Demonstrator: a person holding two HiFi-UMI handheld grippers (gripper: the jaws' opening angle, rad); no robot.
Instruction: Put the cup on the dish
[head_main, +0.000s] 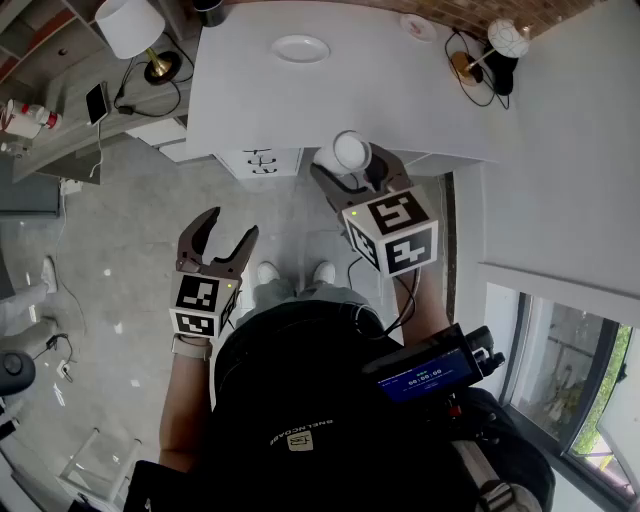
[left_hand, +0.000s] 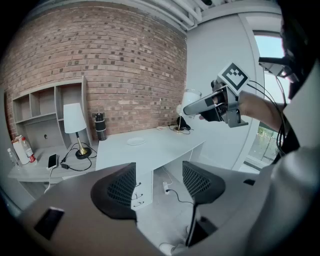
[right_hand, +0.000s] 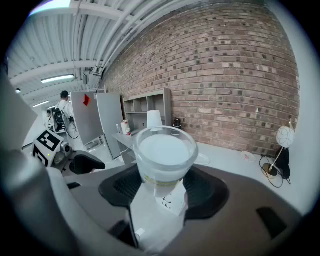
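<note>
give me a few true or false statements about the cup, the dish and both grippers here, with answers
1. The right gripper is closed on the cup. True.
2. The cup stands on the dish. False: the dish lies bare on the white desk, and the cup is held in the right gripper, off the desk.
3. The left gripper is open with nothing between its jaws. True.
4. The dish lies on the floor. False: it lies on the desk.
</note>
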